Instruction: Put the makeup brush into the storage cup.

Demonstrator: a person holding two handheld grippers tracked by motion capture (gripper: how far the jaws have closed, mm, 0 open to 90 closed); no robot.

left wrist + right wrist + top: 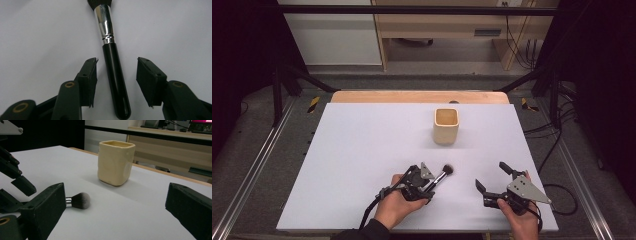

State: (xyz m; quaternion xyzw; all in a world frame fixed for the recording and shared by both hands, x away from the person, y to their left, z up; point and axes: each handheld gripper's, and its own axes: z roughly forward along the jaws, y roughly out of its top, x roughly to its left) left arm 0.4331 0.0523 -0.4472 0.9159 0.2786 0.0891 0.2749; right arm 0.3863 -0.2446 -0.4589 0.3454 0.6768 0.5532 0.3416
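While the left gripper (116,75) has its jaws spread around the brush (115,82), not pinching, the round handle could roll away.

No legible text, label, brand, number or sign appears on any surface. The brush (112,67), the cup (446,126) and the tabletop (362,150) carry no markings.
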